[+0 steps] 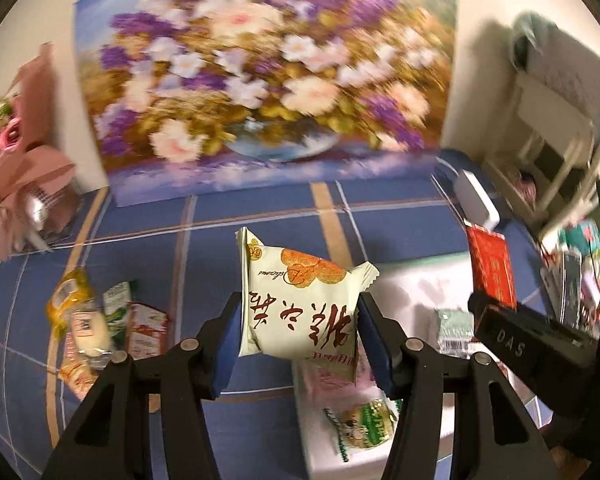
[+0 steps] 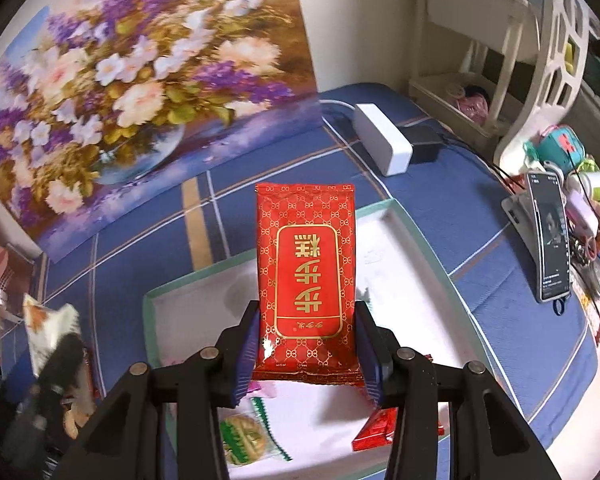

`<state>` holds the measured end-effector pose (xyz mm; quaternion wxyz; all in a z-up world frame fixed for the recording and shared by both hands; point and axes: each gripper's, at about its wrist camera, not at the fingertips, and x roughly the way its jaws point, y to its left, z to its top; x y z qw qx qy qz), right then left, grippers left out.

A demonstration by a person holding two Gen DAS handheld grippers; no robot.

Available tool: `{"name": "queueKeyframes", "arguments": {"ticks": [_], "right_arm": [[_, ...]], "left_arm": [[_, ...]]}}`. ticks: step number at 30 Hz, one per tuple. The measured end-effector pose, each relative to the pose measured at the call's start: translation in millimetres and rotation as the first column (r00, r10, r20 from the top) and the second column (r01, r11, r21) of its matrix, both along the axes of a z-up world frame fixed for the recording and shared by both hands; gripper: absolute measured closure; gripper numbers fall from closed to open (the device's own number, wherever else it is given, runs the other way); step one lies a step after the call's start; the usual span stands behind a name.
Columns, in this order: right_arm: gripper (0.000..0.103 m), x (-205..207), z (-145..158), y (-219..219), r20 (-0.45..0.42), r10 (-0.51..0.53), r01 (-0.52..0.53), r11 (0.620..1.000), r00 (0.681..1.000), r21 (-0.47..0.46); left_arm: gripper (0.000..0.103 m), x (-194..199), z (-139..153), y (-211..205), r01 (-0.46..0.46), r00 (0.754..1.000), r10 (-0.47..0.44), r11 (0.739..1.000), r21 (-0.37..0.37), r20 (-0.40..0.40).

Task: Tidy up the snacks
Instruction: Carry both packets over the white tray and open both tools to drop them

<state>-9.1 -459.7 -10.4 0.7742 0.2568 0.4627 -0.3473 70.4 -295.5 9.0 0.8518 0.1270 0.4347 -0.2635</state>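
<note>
My left gripper [image 1: 298, 332] is shut on a cream snack packet [image 1: 300, 300] with red characters and a biscuit picture, held in the air over the blue checked cloth. My right gripper [image 2: 306, 344] is shut on a red snack packet [image 2: 306, 276] with gold print, held above a white tray [image 2: 420, 280] with a green rim. In the tray lie a green-and-white biscuit packet [image 2: 246, 436] and a small red packet [image 2: 380, 428]. The right gripper and its red packet [image 1: 492, 268] show at the right of the left wrist view. The left gripper's cream packet [image 2: 46, 328] shows blurred at the left of the right wrist view.
Several loose snack packets [image 1: 96, 320] lie on the cloth at the left. A flower painting [image 1: 260, 80] leans against the wall behind. A white box [image 2: 384, 144] and black adapter [image 2: 422, 144] sit at the back. A phone on a stand [image 2: 548, 236] and clutter stand right.
</note>
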Motion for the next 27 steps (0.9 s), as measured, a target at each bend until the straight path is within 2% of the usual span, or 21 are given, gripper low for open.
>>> {"name": "queueKeyframes", "arguments": {"ticks": [5, 13, 20, 24, 27], "right_arm": [[0.056, -1.4, -20.2, -7.8, -0.033, -0.006, 0.007, 0.999, 0.999, 0.044], [0.056, 0.5, -46.2, -9.7, -0.070, 0.004, 0.003, 0.995, 0.998, 0.098], [0.056, 2.0, -52.8, -13.1, -0.081, 0.004, 0.005, 0.994, 0.997, 0.109], [0.054, 3.6, -53.0, -14.1, -0.080, 0.004, 0.005, 0.994, 0.997, 0.111], [0.054, 5.6, -51.2, -13.7, -0.076, 0.010, -0.002, 0.994, 0.997, 0.107]], "left_arm": [[0.046, 3.6, -26.8, -19.6, 0.027, 0.999, -0.026, 0.998, 0.050, -0.032], [0.046, 24.1, -62.0, -38.8, 0.013, 0.996, -0.008, 0.998, 0.056, -0.091], [0.045, 30.8, -69.3, -46.8, 0.009, 0.995, -0.007, 1.000, 0.025, -0.097], [0.040, 30.4, -70.4, -45.6, 0.003, 0.994, -0.002, 1.000, 0.010, -0.110], [0.040, 29.1, -66.5, -44.9, 0.002, 0.994, -0.003, 1.000, -0.003, -0.108]]}}
